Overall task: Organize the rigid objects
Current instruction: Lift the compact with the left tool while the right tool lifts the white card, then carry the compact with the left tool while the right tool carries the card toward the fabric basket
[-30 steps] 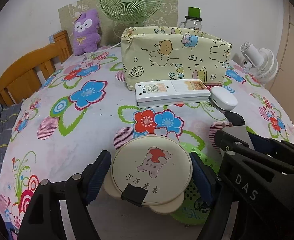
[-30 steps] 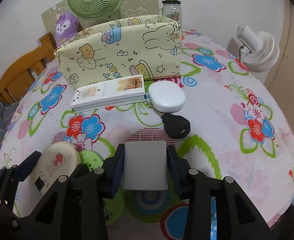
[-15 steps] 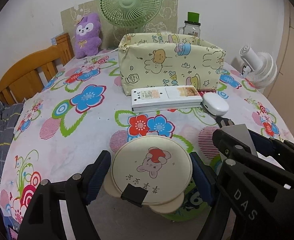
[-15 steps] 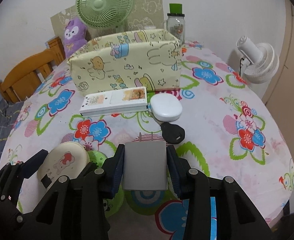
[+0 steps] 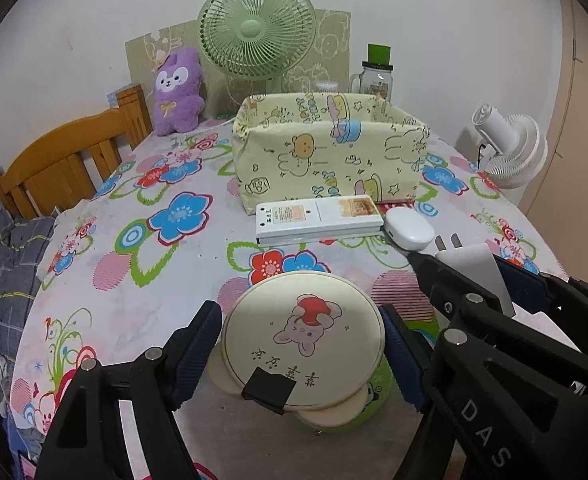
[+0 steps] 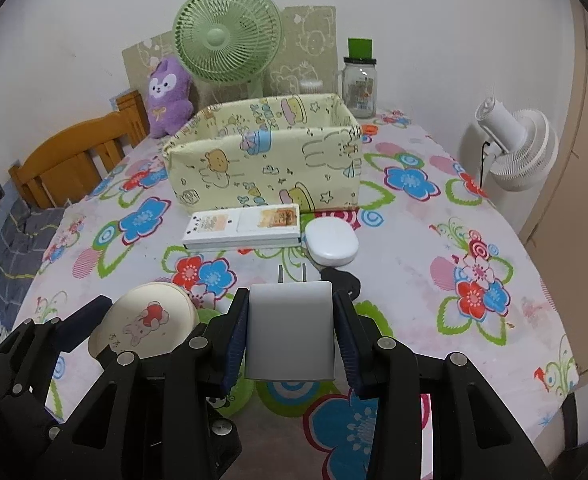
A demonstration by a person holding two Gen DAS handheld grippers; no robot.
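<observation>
My left gripper (image 5: 298, 320) is shut on a round cream case (image 5: 302, 340) with a bunny picture, held above the flowered tablecloth (image 5: 142, 288). To its right, my right gripper (image 6: 292, 304) is shut on a white plug adapter (image 6: 290, 328) whose two prongs point forward. Farther ahead stands a yellow cartoon-print fabric box (image 6: 270, 164) with an open top. In front of the box lie a flat white box (image 6: 246, 228), a white oval case (image 6: 332, 240) and a black key fob (image 6: 348, 282).
A green round disc (image 5: 376, 390) lies on the cloth under the cream case. Behind the box stand a green fan (image 5: 256, 28), a purple plush (image 5: 176, 92) and a green-lidded jar (image 6: 359, 80). A white fan (image 6: 514, 148) stands right, a wooden chair (image 5: 58, 164) left.
Both grippers have risen with their objects and drawn back from the box. The open top of the fabric box now shows, and the black key fob is mostly hidden behind the adapter.
</observation>
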